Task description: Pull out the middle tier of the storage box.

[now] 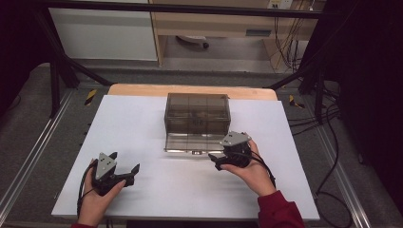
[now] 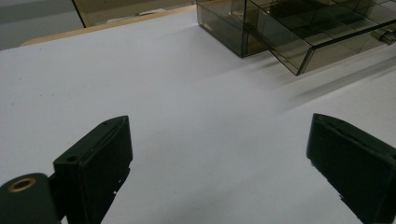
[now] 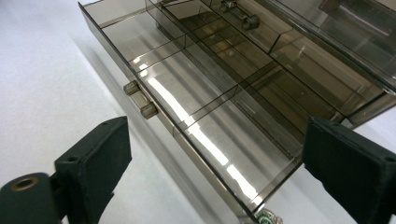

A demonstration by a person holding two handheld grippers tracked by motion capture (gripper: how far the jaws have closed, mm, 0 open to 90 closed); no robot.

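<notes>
A: What sits ahead of the grippers?

B: A white table sheet (image 1: 142, 137) carries a smoky transparent plastic organiser box (image 1: 197, 111); its shallow divided drawer (image 3: 210, 107) is pulled out toward the person.

A: And the right gripper (image 1: 227, 156)?

B: It hangs just beside the drawer's front corner, jaws spread wide and released, nothing pinched; the drawer's small handle (image 3: 140, 100) lies just beyond its near jaw.

A: The left gripper (image 1: 124, 173)?

B: Also released, jaws wide over bare sheet, the box well apart, ahead and to its right.
</notes>
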